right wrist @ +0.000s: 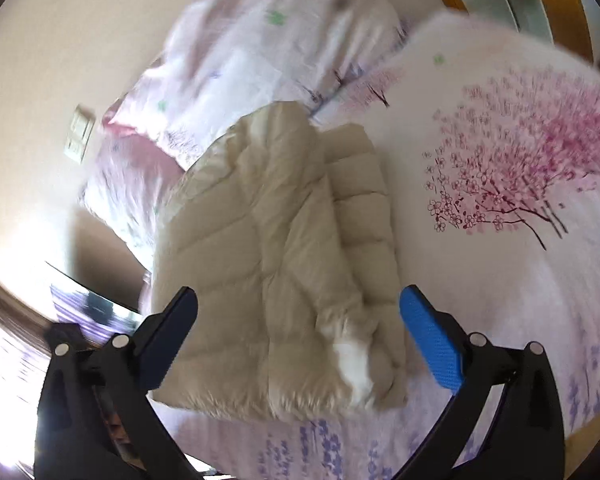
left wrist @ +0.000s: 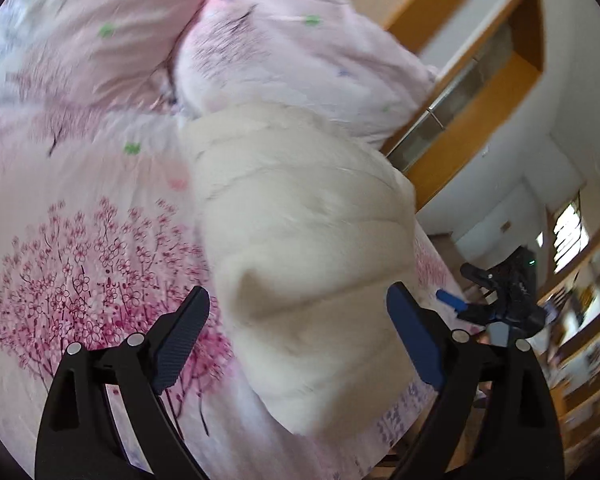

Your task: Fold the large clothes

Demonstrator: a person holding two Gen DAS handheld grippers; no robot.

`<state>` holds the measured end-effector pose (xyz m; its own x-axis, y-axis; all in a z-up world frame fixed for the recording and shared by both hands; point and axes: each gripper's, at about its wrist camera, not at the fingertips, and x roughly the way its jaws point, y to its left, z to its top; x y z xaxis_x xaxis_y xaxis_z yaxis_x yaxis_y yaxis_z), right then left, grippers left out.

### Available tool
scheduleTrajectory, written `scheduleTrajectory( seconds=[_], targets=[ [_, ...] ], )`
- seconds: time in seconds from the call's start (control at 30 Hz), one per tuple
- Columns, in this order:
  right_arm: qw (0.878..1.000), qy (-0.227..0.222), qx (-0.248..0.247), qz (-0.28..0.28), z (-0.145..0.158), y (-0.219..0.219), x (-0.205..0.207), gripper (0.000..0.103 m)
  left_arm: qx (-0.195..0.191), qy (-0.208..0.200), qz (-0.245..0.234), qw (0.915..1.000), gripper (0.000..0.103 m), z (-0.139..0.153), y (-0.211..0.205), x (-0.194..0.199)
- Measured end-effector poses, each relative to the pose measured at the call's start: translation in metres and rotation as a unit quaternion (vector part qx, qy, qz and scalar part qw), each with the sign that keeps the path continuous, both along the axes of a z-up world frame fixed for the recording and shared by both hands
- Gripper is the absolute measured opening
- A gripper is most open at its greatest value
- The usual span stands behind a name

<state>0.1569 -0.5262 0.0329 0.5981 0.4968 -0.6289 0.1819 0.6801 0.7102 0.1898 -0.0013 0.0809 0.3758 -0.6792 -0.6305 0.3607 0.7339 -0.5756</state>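
Right wrist view shows the right hand-held gripper (right wrist: 298, 328) released above the folded beige jacket (right wrist: 276, 240); its puffy layers may spring apart.

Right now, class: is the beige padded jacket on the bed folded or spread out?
Folded. The beige padded jacket lies as a compact bundle, one quilted layer overlapping another, on the floral bedsheet.

Beige quilted puffer jacket (right wrist: 276, 248): folded into a thick bundle, white fur trim showing at near edge; lies flat on the floral-print bed (right wrist: 500, 280).
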Motion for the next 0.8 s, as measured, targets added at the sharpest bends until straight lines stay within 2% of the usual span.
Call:
scheduleTrajectory(
  seconds=[0.13,0.2,0.3,0.4,0.57,0.8],
  targets=[
    [0.999,0.044,-0.005,0.012,-0.017,-0.006,0.035,0.101,-0.023,0.054,-0.004,0.9983,0.091,-0.020,-0.002,0.023],
    [0.998,0.057,0.001,0.025,-0.024,-0.005,0.047,0.101,-0.045,0.087,-0.009,0.9952,0.091,-0.032,-0.005,0.034],
    [0.996,0.078,0.009,0.043,-0.038,-0.003,0.066,0.101,-0.069,0.115,-0.019,0.9908,0.091,-0.043,-0.012,0.043],
    [0.993,0.077,0.050,0.076,-0.047,0.004,0.078,0.101,-0.077,0.124,-0.026,0.9889,0.093,-0.047,-0.019,0.050],
    [0.987,0.070,0.048,0.136,-0.049,0.028,0.091,0.101,-0.076,0.123,-0.035,0.9888,0.096,-0.049,-0.028,0.064],
    [0.982,0.048,0.063,0.173,-0.052,0.047,0.102,0.101,-0.090,0.141,-0.043,0.9849,0.099,-0.064,-0.037,0.076]
  ],
)
